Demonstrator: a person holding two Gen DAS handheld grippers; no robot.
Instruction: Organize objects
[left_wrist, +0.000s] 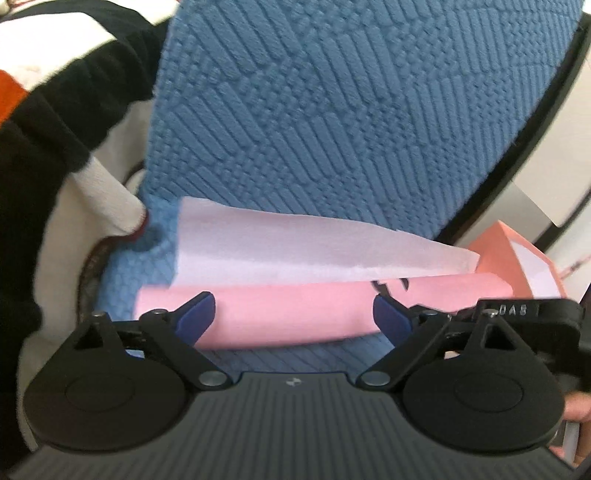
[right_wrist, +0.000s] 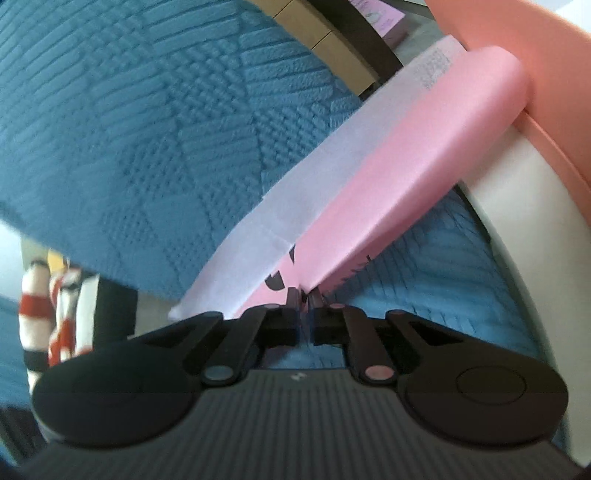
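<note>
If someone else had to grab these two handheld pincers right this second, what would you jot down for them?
Right gripper: shut on the near end of the pink sheet, which is folded or rolled and lies on the blue textured cushion.
Left gripper: open, jaws on either side of the same pink sheet, not pressing it.
A white paper lies along the pink sheet, partly over it. An orange-pink box stands at the sheet's far end.
Done: the pink sheet is gripped at one end. Left: it is not put away yet; where it should go is unclear from these views.
</note>
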